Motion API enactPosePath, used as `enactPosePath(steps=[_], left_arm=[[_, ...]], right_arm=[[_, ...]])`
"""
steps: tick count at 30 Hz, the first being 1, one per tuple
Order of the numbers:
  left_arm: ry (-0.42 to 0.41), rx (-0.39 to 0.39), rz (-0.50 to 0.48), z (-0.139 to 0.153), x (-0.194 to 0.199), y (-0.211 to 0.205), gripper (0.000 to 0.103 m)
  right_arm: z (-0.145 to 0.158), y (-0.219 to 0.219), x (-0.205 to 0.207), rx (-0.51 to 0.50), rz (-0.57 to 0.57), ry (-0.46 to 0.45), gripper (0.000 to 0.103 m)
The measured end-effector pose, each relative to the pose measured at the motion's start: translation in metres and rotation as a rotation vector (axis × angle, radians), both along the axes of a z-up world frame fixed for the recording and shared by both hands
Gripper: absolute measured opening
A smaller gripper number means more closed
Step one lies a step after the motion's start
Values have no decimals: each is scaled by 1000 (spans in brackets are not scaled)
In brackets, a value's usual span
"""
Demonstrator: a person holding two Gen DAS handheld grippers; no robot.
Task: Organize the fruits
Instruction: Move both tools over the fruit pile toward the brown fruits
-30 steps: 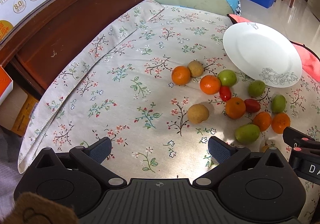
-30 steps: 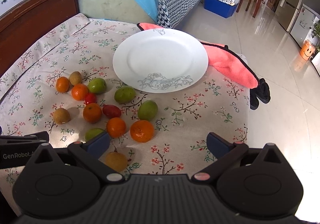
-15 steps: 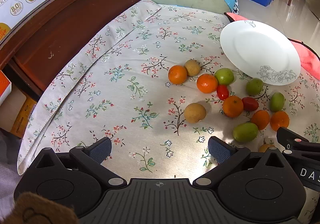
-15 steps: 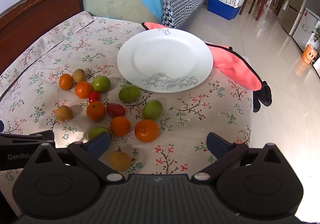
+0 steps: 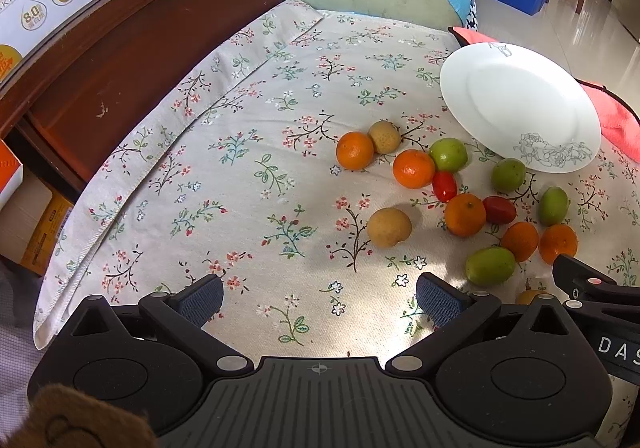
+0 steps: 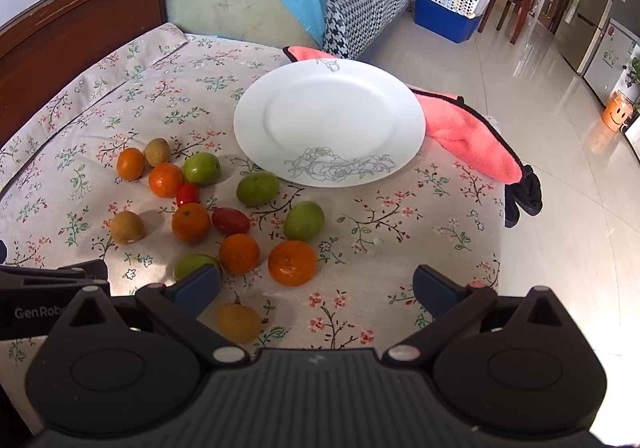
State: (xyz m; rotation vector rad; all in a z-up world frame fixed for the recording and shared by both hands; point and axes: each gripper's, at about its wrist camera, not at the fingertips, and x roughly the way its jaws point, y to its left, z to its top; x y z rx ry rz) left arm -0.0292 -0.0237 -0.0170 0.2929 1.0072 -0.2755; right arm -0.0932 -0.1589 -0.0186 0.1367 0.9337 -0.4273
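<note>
Compared with a second ago, both cameras are sitting slightly lower and closer over the floral tablecloth [image 5: 248, 176], so the fruit cluster is reading a little larger and nearer the fingers; the fruits themselves are lying where they were. The left gripper [image 5: 320, 298] is hovering over bare cloth with its jaws spread wide and nothing between them, the nearest brown longan [image 5: 389, 227] lying just ahead of its right finger. The right gripper [image 6: 316, 284] is likewise gaping wide and holding nothing; an orange [image 6: 292, 262] is sitting just ahead between its fingers, and a yellowish longan [image 6: 239, 322] is lying close to its left finger.

The loose fruits are gathering left of and in front of the white plate [image 6: 280, 88], which is holding none of them. The red cherry tomato [image 6: 231, 220] is lying on its side with its long axis running left to right, slightly angled; the smaller tomato [image 6: 187, 194] is pointing more away from the camera. The green jujube [image 6: 257, 188] nearest the plate rim is lying lengthwise across the view. A pink towel [image 6: 464, 132] is poking out from under the plate's far side.
</note>
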Motion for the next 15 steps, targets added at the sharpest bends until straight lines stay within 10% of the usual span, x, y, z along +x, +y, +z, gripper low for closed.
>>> enactPosePath(steps=[15], left_arm=[[-31, -7, 9, 5, -2, 0, 103]], right_arm=[[3, 0, -1, -12, -6, -36, 102]])
